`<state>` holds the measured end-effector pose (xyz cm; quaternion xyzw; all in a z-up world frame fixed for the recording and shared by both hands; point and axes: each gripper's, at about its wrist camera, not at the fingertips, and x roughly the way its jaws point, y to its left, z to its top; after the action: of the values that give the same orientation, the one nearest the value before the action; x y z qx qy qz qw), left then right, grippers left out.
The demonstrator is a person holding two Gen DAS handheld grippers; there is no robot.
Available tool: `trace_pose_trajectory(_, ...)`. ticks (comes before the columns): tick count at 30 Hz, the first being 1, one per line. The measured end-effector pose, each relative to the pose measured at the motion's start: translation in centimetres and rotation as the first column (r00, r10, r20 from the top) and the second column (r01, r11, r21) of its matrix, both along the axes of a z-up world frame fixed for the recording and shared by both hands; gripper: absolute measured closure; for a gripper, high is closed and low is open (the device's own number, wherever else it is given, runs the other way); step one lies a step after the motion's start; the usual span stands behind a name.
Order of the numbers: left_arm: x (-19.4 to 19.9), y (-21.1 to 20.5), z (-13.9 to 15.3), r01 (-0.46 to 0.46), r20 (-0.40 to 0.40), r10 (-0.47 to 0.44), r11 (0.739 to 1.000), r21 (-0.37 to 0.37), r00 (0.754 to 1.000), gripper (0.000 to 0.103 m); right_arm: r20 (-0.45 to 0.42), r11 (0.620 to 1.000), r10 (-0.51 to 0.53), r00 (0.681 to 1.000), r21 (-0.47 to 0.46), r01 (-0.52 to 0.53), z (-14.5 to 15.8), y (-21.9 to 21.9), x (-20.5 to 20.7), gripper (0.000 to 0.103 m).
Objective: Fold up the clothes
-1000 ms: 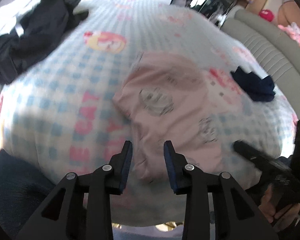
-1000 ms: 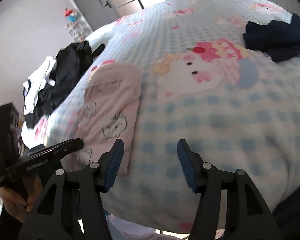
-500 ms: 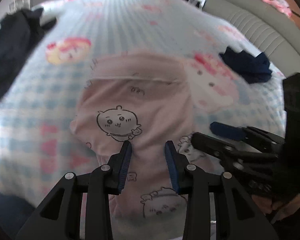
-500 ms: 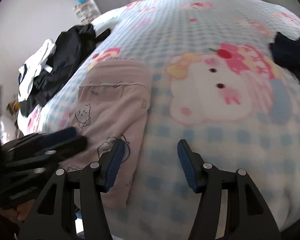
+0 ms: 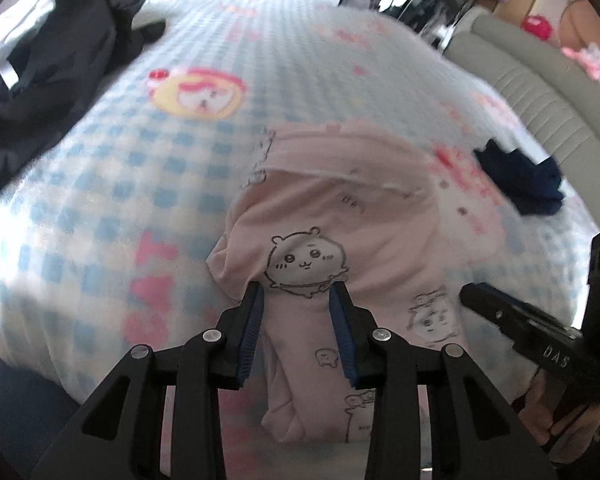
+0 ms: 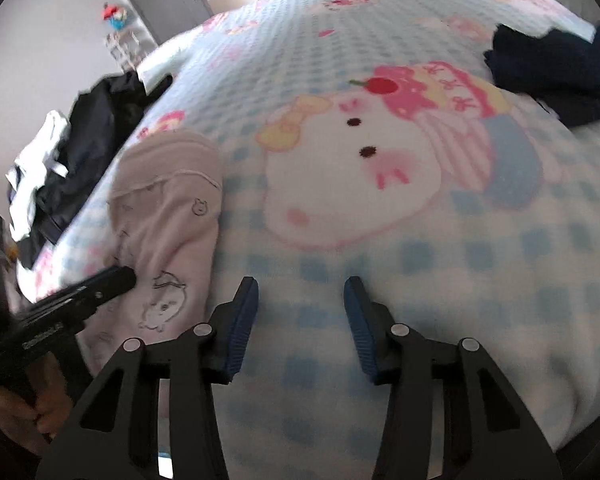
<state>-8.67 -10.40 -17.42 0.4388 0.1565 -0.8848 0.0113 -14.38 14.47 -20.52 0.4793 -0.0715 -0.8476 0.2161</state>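
A pink garment [image 5: 340,216] with cartoon animal prints lies folded lengthwise on the checked blanket, reaching the near edge. My left gripper [image 5: 297,294] is open and empty, hovering over the garment's near part. My right gripper [image 6: 299,290] is open and empty over bare blanket, just right of the garment [image 6: 168,208]. The right gripper shows in the left wrist view [image 5: 512,316] beside the garment's right edge. The left gripper shows in the right wrist view [image 6: 100,284] over the garment.
A blue-and-white checked cartoon blanket [image 5: 112,184] covers the bed. A pile of black and white clothes [image 5: 40,72] lies at the far left. A folded navy garment [image 5: 520,184] lies at the right. A grey padded headboard [image 5: 540,92] runs along the right.
Both grippers drew back toward the bed's near edge and stayed open. The left gripper shifted so the garment sits more to the right in its view.
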Motion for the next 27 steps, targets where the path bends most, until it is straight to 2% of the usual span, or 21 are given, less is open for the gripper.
trace_pose_trajectory(1,0.3,0.2,0.5,0.008,-0.026,-0.008,1.000,0.000,1.000,0.067,-0.018,1.000,0.003,1.000,-0.011,-0.003,0.4,0.0,0.3,0.051)
trace_pose_trajectory(5,0.0,1.2,-0.1,0.054,0.004,-0.054,0.999,-0.005,0.999,0.061,-0.056,0.995,0.076,0.996,-0.066,-0.080,1.2,-1.2,1.2,0.048)
trace_pose_trajectory(7,-0.1,1.8,-0.4,0.078,0.020,-0.078,0.997,-0.006,0.997,0.061,-0.043,0.991,0.133,0.990,-0.026,-0.135,0.5,-2.4,1.7,0.048)
trace_pose_trajectory(9,-0.2,2.3,-0.7,0.101,0.035,-0.101,0.995,-0.007,0.994,0.063,-0.045,0.986,0.154,0.987,0.069,-0.150,-0.2,-3.4,2.1,0.048)
trace_pose_trajectory(10,-0.3,2.6,-0.8,0.112,0.042,-0.112,0.994,-0.008,0.993,0.063,-0.049,0.983,0.156,0.987,0.102,-0.150,-0.4,-3.7,2.3,0.048)
trace_pose_trajectory(14,0.1,2.1,-0.8,0.091,0.049,-0.091,0.996,-0.006,0.995,0.066,-0.048,0.986,0.138,0.989,0.097,-0.133,-0.2,-3.2,2.7,0.048)
trace_pose_trajectory(16,0.8,1.9,-0.3,0.089,0.027,-0.090,0.996,0.027,0.996,0.066,-0.045,0.988,0.130,0.990,0.092,-0.126,-0.2,-3.0,3.0,0.048)
trace_pose_trajectory(18,1.5,1.7,0.1,0.088,0.005,-0.088,0.994,0.060,0.996,0.062,-0.042,0.989,0.122,0.992,0.087,-0.118,-0.1,-2.9,3.3,0.048)
trace_pose_trajectory(21,2.3,2.9,0.3,0.133,-0.006,-0.133,0.988,0.081,0.991,0.062,-0.038,0.991,0.110,0.993,0.080,-0.107,-0.1,-2.6,3.7,0.046)
trace_pose_trajectory(24,2.3,3.8,-0.1,0.135,0.030,-0.135,0.991,0.000,0.990,0.062,-0.033,0.993,0.098,0.995,0.072,-0.096,0.0,-2.4,4.1,0.045)
trace_pose_trajectory(26,2.1,3.4,-0.5,0.116,0.058,-0.115,0.993,-0.010,0.992,0.062,-0.031,0.994,0.090,0.995,0.068,-0.088,0.0,-2.3,4.3,0.045)
trace_pose_trajectory(27,2.1,2.8,-0.6,0.103,0.064,-0.103,0.995,0.014,0.993,0.063,-0.025,0.995,0.082,0.996,0.061,-0.081,-0.1,-2.0,4.4,0.045)
